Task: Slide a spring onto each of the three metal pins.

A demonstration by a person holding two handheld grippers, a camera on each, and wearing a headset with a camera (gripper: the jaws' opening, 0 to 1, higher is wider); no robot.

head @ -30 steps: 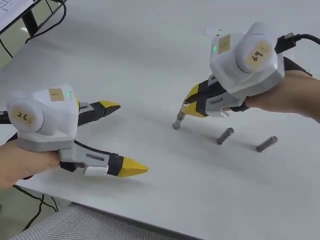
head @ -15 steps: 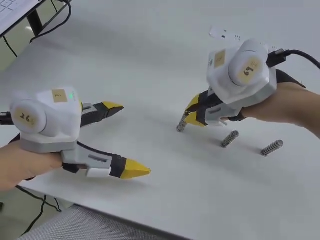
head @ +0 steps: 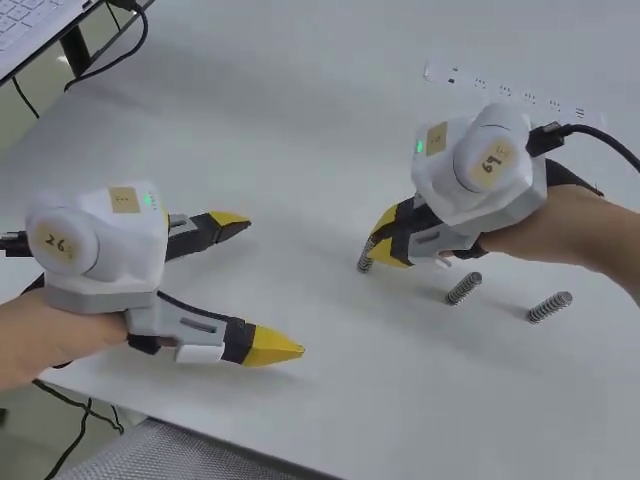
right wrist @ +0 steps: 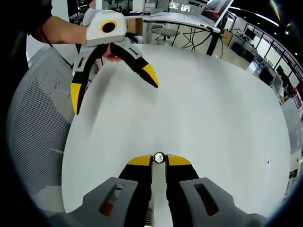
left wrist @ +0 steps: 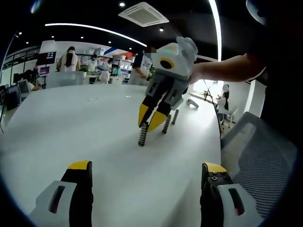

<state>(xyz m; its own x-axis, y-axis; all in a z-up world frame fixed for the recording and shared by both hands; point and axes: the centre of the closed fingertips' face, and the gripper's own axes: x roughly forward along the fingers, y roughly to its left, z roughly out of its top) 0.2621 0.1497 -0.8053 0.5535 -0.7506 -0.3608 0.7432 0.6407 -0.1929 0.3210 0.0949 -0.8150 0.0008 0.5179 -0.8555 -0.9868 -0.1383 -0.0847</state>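
Three coiled wire springs: two loose springs lie near each other on the smooth white surface. The third spring rides a round-ended metal pin, clamped tight in the right gripper. The left gripper gapes wide, empty.

Three springs are on the white surface. The first spring is between the closed tips of the right tongs. The second spring is just beside the right tongs, and the third spring is farther from them on the same side. I can count one metal pin for sure: its round end shows at the tips of the right tongs. The tongs are two. The left tongs, spread wide with nothing between them, are well apart from the right tongs. One power strip lies behind the right tongs.
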